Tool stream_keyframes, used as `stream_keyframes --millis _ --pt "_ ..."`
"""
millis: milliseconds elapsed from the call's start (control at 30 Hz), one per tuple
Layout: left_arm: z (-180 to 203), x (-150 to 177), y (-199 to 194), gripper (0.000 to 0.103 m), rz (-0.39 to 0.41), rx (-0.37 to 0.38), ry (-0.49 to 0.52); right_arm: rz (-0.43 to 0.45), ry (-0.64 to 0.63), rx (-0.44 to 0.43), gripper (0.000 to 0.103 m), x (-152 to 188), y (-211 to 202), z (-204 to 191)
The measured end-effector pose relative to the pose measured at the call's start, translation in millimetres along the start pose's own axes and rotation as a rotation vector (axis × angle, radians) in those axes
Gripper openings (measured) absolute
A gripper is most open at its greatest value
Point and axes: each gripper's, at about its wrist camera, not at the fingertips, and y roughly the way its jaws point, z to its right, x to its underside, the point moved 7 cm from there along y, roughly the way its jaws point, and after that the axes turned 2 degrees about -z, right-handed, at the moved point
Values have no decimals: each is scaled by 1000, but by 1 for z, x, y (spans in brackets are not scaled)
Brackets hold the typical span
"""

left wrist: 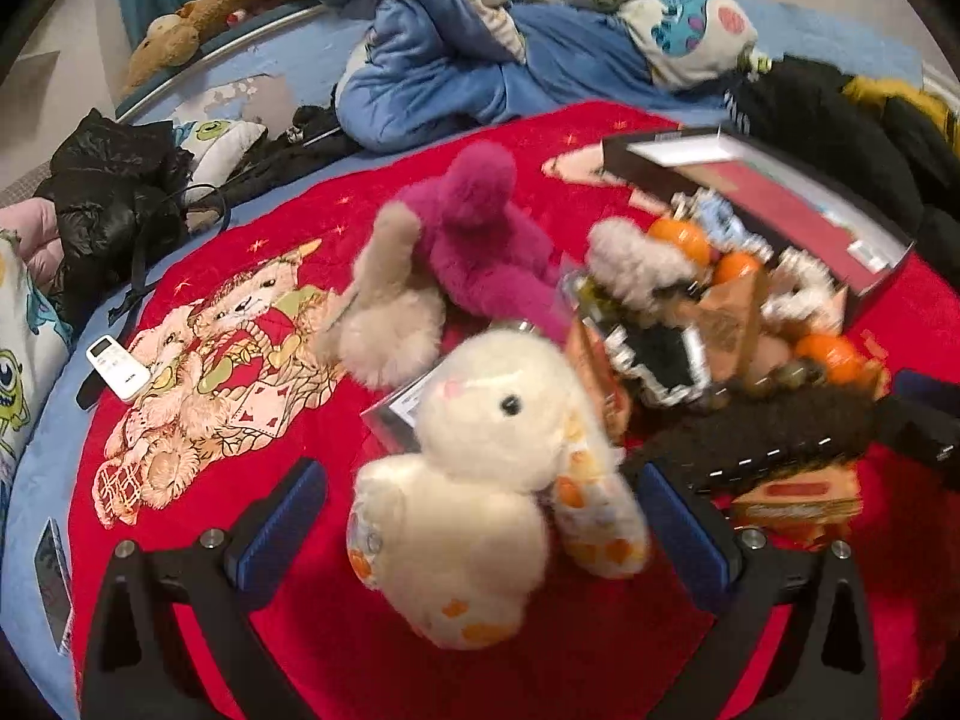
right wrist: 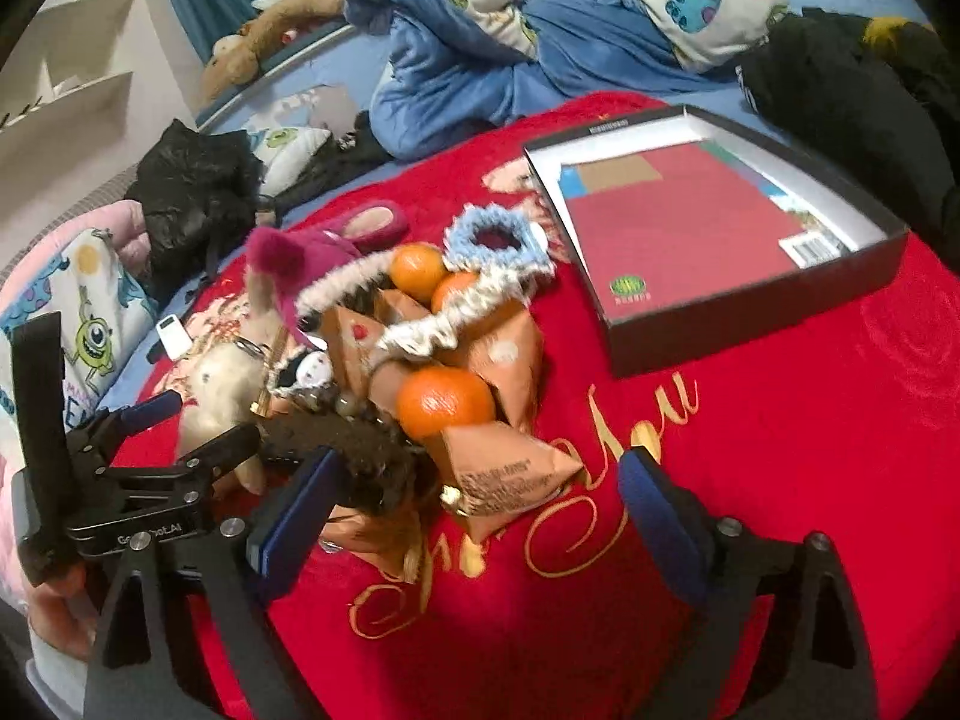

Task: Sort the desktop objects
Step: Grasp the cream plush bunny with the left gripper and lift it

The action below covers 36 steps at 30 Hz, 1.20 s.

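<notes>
The left gripper [left wrist: 480, 516] has its jaws spread wide, and the white plush rabbit [left wrist: 480, 480] lies between them on the red blanket [left wrist: 288, 630]; neither pad presses on it. Just beyond the rabbit sit a beige plush toy [left wrist: 384, 312] and a magenta plush toy [left wrist: 480, 228], with a white remote [left wrist: 117, 363] well off to the left of the jaws.

The right gripper [right wrist: 474, 510] also has its jaws spread, with a brown paper packet [right wrist: 510, 474] between them, not pinched. Just past it is a heap of oranges [right wrist: 444, 399], more packets, fuzzy hair ties [right wrist: 498, 240] and beads. Farther ahead and to the right of the jaws lies an open black box [right wrist: 714, 228], the likely place for sorted things.

This looks like an early reaching step: both hands are lined up on a first pick and nothing is sorted yet. Next, the left jaws should close on the rabbit's body; the right needs a clean pinch on the packet alone, since the heap is tangled.
</notes>
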Motion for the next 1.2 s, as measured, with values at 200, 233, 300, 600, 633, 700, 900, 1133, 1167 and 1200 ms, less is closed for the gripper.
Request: stream_keyframes --millis 200,233,300,600,633,700,900,1133,1167,1200 --pt "-12 2 12 103 -25 32 -68 26 -19 50 94 2 -2 -2" --pt "-12 4 13 103 -29 30 -67 33 -28 63 94 1 -4 -3" --pt "-13 9 17 103 -39 24 -62 49 -52 95 94 1 -7 -4" --pt "-26 21 35 103 -87 115 -180 43 -99 133 92 4 -4 -5" --pt "-26 21 35 103 -87 117 -183 38 -94 126 90 5 -3 -4" --pt "-25 22 36 103 -86 108 -174 22 -76 109 89 7 -1 -1" --pt "-20 23 43 103 -106 83 -143 -28 -65 125 66 14 5 4" --pt "-18 27 42 103 -104 86 -146 -30 -57 151 43 16 7 9" --pt "-18 26 42 103 -104 87 -147 -27 -54 149 40 15 6 9" --pt "-19 26 42 103 -105 87 -147 -23 -53 149 39 15 5 10"
